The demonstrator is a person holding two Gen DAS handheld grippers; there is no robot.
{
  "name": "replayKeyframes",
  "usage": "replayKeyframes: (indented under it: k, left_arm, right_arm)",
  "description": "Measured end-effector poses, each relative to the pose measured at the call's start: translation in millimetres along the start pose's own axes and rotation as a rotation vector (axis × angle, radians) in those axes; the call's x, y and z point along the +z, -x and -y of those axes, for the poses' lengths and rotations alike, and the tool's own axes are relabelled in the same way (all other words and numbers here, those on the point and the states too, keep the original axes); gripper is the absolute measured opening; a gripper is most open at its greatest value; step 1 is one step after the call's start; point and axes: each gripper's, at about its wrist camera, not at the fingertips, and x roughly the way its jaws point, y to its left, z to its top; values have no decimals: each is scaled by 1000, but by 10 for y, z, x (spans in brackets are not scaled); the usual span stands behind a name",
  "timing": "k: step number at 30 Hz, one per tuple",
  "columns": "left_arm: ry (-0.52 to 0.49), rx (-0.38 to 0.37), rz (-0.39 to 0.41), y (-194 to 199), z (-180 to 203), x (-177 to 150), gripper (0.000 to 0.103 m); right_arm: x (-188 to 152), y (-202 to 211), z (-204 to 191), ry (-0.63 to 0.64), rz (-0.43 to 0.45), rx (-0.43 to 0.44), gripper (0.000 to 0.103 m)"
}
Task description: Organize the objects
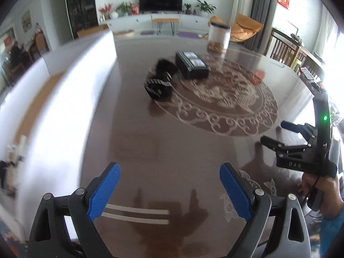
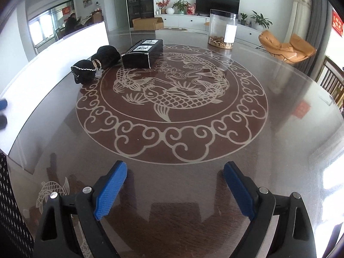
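On table [image 2: 279, 129], black box [image 2: 142, 53], pouches [image 2: 85, 73]

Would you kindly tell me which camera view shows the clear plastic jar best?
The right wrist view: the clear plastic jar is sharp there, showing its black lid, white label and brownish contents at the bottom. The left wrist view shows it smaller and motion-blurred.
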Motion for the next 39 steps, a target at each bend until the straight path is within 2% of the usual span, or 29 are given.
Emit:
replayKeyframes:
  k: [3,6,11,18,22,30,34,39]
  left_arm:
    - [6,-5,-49,-227,39,-57,94]
    - [31,-23,-74,-383,26,-48,94]
    - [25,-7,-102,-548,-3,37,94]
    - [-19,43,-116,-693,3,220,94]
    - [-16,43,-108,-680,-14,324,94]
    - [-72,72,-1,-489,9,929,94]
    - [-98,74,-5,-661,26,1228,94]
    - [-89,94,-39,-922,-69,1414,94]
  right_arm:
    - [-10,15,-52,18,2,-18,95]
    - [-10,1,-100,43,3,-29,98]
    - [-10,-13,-116,52,0,-24,101]
    - [-8,-26,-96,41,-5,-10,101]
    - [-7,-35,-85,32,-9,2,101]
    - [-2,-40,-90,27,-12,11,101]
    - [-2,-41,-92,26,-12,13,101]
    - [-2,-42,-97,26,-13,19,101]
